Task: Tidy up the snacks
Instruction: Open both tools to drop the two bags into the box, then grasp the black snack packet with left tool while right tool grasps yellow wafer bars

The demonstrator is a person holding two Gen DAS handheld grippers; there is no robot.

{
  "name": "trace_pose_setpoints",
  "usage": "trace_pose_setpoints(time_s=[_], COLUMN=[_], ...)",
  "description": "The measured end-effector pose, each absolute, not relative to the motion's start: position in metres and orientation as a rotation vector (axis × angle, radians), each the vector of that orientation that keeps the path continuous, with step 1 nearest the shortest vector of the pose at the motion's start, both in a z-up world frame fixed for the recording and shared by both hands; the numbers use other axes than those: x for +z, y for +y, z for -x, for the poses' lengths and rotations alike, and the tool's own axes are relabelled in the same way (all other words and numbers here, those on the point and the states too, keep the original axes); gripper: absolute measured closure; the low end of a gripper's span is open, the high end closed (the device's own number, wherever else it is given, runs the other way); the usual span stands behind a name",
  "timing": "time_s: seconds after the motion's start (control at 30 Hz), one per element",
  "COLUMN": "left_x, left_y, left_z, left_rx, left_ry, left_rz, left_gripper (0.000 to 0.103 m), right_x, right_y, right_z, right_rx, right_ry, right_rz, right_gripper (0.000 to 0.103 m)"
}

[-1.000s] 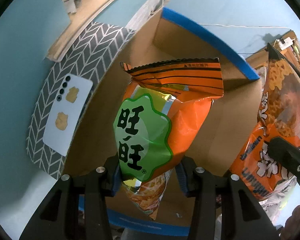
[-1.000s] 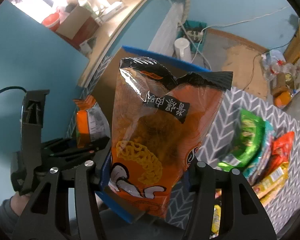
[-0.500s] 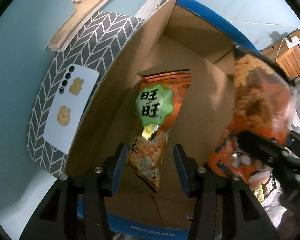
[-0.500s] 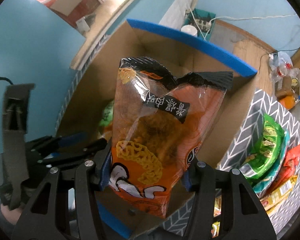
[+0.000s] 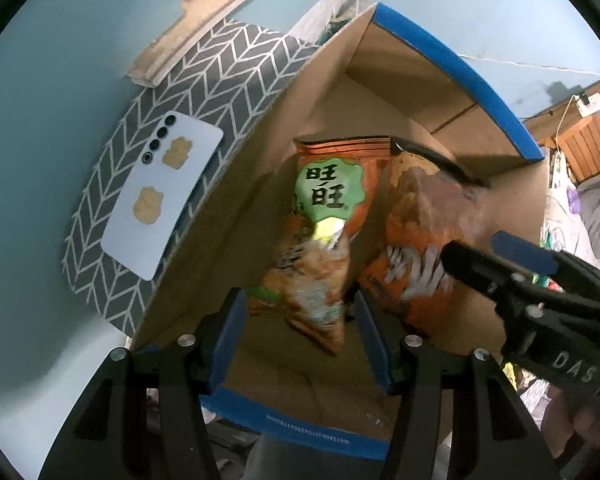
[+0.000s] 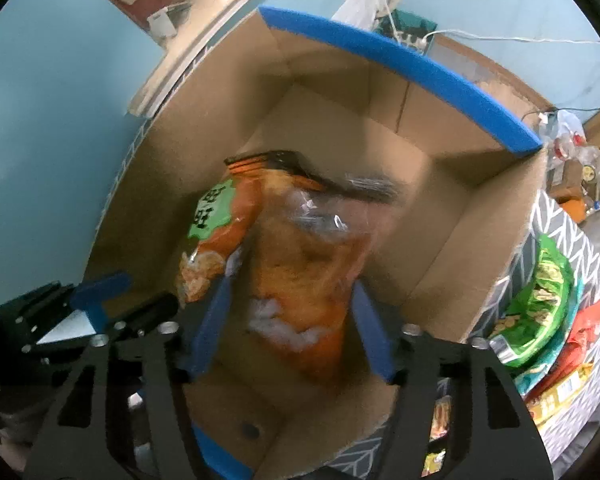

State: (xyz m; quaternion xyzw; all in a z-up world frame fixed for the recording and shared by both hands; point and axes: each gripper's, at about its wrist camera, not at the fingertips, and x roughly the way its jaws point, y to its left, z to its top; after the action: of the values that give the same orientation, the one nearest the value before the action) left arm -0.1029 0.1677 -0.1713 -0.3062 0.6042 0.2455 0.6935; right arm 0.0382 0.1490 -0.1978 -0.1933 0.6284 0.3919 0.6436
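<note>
Snacks lie inside the cardboard box [image 5: 256, 184]: the green-label bag [image 5: 324, 216] and the orange bag [image 5: 416, 240] side by side, both lengthwise, top seams pointing away. Only the left view shows a white phone [image 5: 160, 196]; only the right shows more snack packs [image 6: 540, 300]. Both left tongs [image 5: 300, 340] and right tongs [image 6: 292, 328] have just been opening and stand apart, bags loose between them.

The place looked like a lived-in home room: pale blue walls, a wooden skirting board [image 5: 204, 36], a grey chevron-patterned cloth [image 5: 220, 80] with a phone [image 5: 160, 196] lying on it, clothes heaped at one side [image 5: 596, 216], and a power strip [image 6: 414, 40] with trailing cables
</note>
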Motion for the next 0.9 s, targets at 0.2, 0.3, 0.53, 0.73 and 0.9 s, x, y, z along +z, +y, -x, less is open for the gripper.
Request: trace_pose_setpoints(time_s=[0.2,0.3,0.53,0.73,0.9], left_x=[-0.160,-0.162,-0.141,-0.126,-0.125], left_y=[0.164,0.165,0.151,0.126,0.095], left_z=[0.099,0.095,0.077,0.059,0.042], left_rx=[0.547,0.536,0.490,0.411,0.323], left_ry=[1.342,1.345,1.323,1.325,1.356], left_rz=[0.699,0.704,0.665,0.601,0.530], left_gripper=[0.046,0.046,0.046,0.045,0.045], right_x=[-0.181,-0.173,-0.148,-0.133,-0.125], right_y=[0.137,0.133,0.106,0.069,0.037], right_z=[-0.044,-0.046,-0.055,-0.064,-0.068], right_rx=[0.890,0.881,0.833,0.771,0.718], right_ry=[1.404,1.400,1.363,1.361,1.360], right_rz=[0.385,0.366,0.305,0.224,0.178], right_gripper=[0.030,0.030,0.023,0.023,0.023])
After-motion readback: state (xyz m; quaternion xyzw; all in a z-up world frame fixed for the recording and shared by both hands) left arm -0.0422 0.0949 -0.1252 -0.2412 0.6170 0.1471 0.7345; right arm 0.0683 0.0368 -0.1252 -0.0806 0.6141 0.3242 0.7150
